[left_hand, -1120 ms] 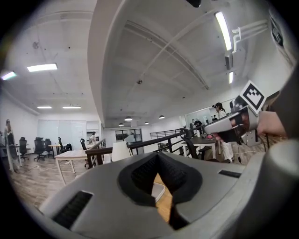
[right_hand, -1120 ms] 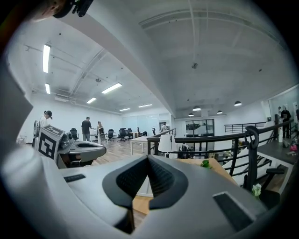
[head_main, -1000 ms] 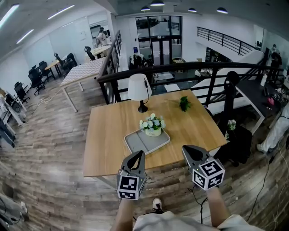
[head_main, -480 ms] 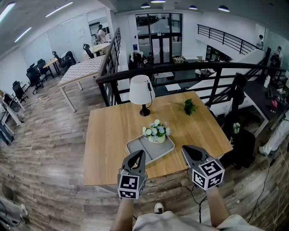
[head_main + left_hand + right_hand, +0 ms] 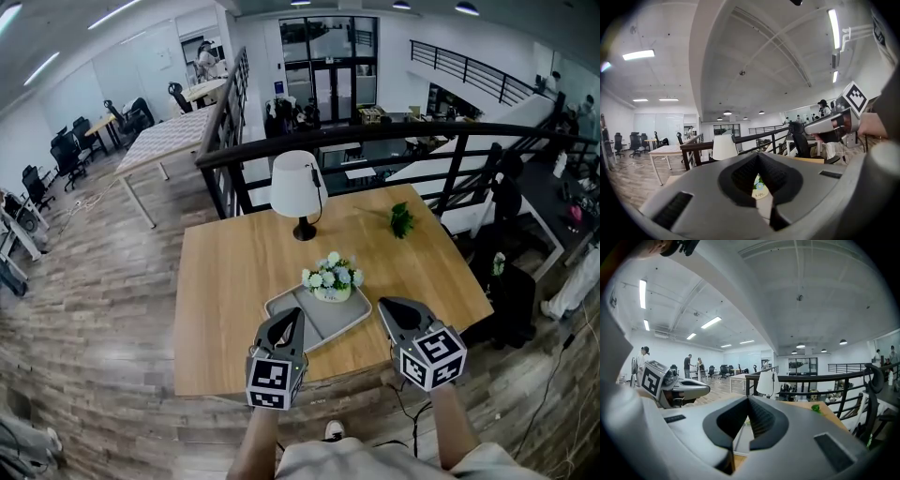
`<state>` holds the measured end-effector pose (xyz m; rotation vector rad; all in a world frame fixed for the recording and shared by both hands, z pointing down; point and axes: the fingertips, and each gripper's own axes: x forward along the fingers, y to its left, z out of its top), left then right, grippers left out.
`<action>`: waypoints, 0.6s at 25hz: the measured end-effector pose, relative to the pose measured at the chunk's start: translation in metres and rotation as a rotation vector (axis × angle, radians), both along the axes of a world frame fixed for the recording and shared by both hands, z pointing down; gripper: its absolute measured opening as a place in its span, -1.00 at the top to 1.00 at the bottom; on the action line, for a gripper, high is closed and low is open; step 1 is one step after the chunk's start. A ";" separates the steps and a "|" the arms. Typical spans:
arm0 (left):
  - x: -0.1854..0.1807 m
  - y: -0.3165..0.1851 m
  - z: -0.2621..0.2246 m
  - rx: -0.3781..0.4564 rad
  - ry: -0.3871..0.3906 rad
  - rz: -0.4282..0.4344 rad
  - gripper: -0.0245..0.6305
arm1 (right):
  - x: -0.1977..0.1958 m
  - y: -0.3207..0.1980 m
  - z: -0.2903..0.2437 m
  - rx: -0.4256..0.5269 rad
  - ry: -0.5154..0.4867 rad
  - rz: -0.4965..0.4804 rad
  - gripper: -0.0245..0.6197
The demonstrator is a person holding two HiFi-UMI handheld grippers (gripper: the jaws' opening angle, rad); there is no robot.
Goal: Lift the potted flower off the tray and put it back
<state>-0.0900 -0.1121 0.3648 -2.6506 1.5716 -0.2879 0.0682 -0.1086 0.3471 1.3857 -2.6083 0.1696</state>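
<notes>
The potted flower, pale blooms in a cream pot, stands at the far end of the grey tray on the wooden table. My left gripper is shut and empty, with its tips over the tray's near left corner. My right gripper is also shut and empty, just right of the tray. In the left gripper view the pot shows through the notch behind the closed jaws of the left gripper. Through the same notch of the right gripper, the right gripper view shows a strip of the tray.
A white table lamp stands behind the tray. A green sprig lies at the table's far right. A black railing runs behind the table. Other desks and chairs stand far left, and people are in the distance.
Both grippers have moved forward together toward the table. Their tips now reach the tray's near end, and the pot and tray look closer. Both stay shut.
</notes>
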 end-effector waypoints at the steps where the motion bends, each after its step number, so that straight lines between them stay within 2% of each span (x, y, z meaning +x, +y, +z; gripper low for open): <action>1: -0.001 -0.004 0.001 0.000 -0.001 0.000 0.86 | -0.001 -0.004 0.002 0.000 0.004 0.001 0.86; 8: -0.005 -0.027 0.016 -0.012 -0.001 0.013 0.80 | -0.003 -0.025 0.020 -0.015 0.069 -0.007 0.84; 11: -0.006 -0.034 0.026 -0.032 -0.004 0.019 0.76 | -0.005 -0.032 0.033 -0.037 0.087 -0.018 0.63; 15: -0.001 -0.044 0.047 -0.085 -0.001 0.049 0.67 | -0.006 -0.047 0.050 -0.066 0.075 -0.029 0.63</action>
